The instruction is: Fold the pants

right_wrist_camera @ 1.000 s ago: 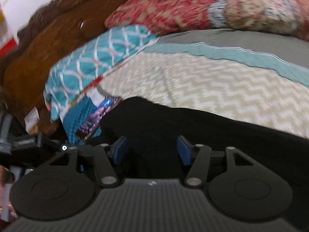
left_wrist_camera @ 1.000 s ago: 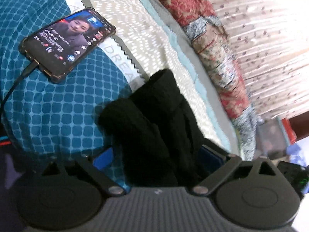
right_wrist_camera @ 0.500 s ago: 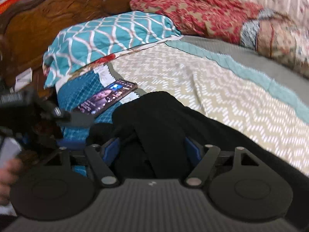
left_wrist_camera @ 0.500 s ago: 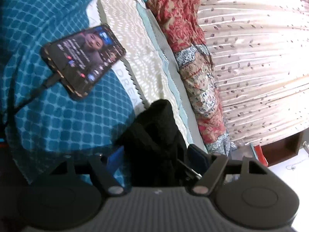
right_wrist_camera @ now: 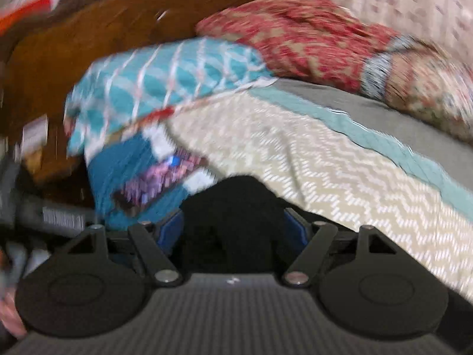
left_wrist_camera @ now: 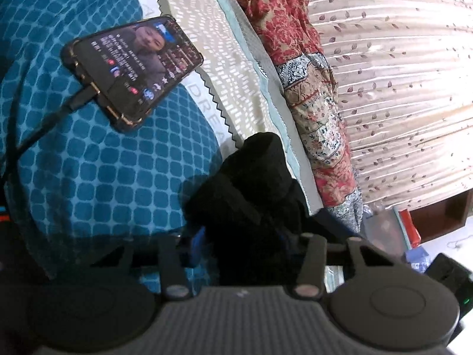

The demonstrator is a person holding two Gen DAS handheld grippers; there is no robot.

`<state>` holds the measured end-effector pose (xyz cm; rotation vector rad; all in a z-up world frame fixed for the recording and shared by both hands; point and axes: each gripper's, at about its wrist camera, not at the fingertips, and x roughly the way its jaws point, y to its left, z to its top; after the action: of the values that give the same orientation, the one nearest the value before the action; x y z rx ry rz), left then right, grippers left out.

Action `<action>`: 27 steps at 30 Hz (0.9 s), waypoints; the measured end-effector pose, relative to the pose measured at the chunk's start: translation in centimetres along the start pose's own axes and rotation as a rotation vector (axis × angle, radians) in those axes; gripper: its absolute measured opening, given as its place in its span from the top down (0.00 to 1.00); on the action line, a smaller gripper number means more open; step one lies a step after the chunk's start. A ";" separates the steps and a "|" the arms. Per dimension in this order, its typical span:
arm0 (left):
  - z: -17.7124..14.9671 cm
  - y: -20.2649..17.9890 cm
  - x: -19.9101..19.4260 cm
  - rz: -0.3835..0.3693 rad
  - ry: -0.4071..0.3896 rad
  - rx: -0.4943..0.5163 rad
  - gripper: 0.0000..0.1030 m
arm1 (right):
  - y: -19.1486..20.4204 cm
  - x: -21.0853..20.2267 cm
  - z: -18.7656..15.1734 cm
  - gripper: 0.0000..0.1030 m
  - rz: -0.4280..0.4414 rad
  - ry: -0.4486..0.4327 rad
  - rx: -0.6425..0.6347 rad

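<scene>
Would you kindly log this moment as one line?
task: fold pants | left gripper: closing on black pants | right gripper: open, astride pants | phone: on teal blanket

Bedroom, lit warm through a pleated cream curtain (left_wrist_camera: pixel 399 88) sprigged with small leaves, far right. Bed (left_wrist_camera: pixel 207 29) spread with a beige zigzag quilt edged in pale teal over grey. Near left, a deep teal blanket (left_wrist_camera: pixel 88 177) in a rounded-square print, a lit phone (left_wrist_camera: pixel 133 68) lying on it with a dark cable (left_wrist_camera: pixel 38 130) plugged in. Red floral bedding (right_wrist_camera: pixel 295 38) heaped along the far side. Teal lattice pillow (right_wrist_camera: pixel 165 77) against a carved brown wooden headboard (right_wrist_camera: pixel 74 59), blurred. Dark wooden furniture (left_wrist_camera: pixel 437 216) low at right.
</scene>
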<state>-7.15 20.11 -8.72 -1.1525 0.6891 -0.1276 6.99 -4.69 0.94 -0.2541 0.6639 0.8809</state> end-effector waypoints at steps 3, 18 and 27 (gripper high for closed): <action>-0.2 -0.4 -0.1 0.018 0.003 0.023 0.54 | 1.3 2.4 -0.8 0.29 -0.023 0.072 -0.070; 1.3 -4.1 0.5 0.017 -0.053 0.187 0.81 | -1.1 -3.5 1.7 0.85 0.035 -0.155 0.159; -0.1 -0.1 -3.3 -0.009 -0.061 -0.056 0.08 | 5.0 3.0 -4.2 0.64 0.043 0.066 -0.043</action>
<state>-9.79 21.45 -7.25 -1.2087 0.6369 -0.0814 2.65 -1.65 -3.86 -0.3097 0.7146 0.9322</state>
